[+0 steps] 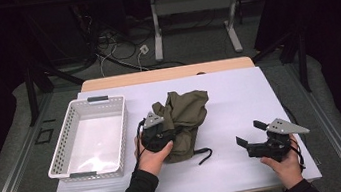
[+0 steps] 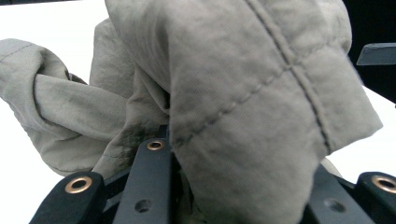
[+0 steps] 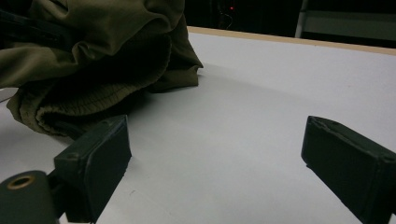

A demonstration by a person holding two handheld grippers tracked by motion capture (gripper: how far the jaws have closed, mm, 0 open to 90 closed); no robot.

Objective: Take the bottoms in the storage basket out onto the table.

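An olive-green garment lies crumpled in the middle of the white table. My left gripper is shut on a fold at its left side; in the left gripper view the cloth bulges over and between the black jaws. A dark drawstring trails from the garment's near edge. My right gripper rests on the table to the right of the garment, open, nothing between its fingers. The right gripper view shows the garment's elastic hem just beyond the left fingertip.
A white perforated basket stands empty at the table's left, just beside my left hand. The table's white top stretches bare behind and right of the garment. A desk frame and cables sit on the floor beyond the far edge.
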